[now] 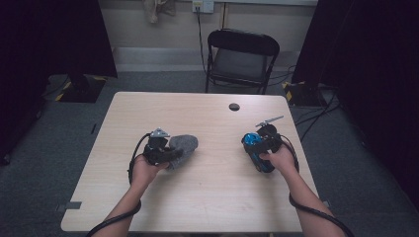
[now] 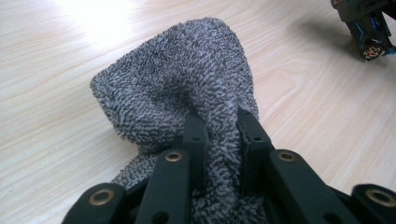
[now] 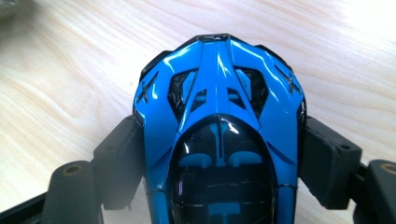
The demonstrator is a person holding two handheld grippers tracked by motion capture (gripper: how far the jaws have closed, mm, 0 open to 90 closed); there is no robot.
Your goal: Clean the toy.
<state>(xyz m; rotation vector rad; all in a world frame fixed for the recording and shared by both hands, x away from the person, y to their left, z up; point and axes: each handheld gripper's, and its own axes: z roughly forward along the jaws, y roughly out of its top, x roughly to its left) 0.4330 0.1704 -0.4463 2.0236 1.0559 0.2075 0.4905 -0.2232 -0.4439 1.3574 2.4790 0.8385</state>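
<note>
Left gripper (image 2: 217, 128): I pinch the fluffy grey terry cloth (image 2: 187, 79), bunched for wiping.
Right gripper (image 3: 224, 154): I clamp the glossy blue toy car (image 3: 219, 121), right of cloth, steadied for cleaning.

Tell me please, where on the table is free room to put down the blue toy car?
The widest bare patch lies in the table middle, between the grey cloth in the left claw and the blue toy car in the right claw. The near strip between the forearms is free, as is the far part, apart from the round hole. It is crowded around each hand.
</note>
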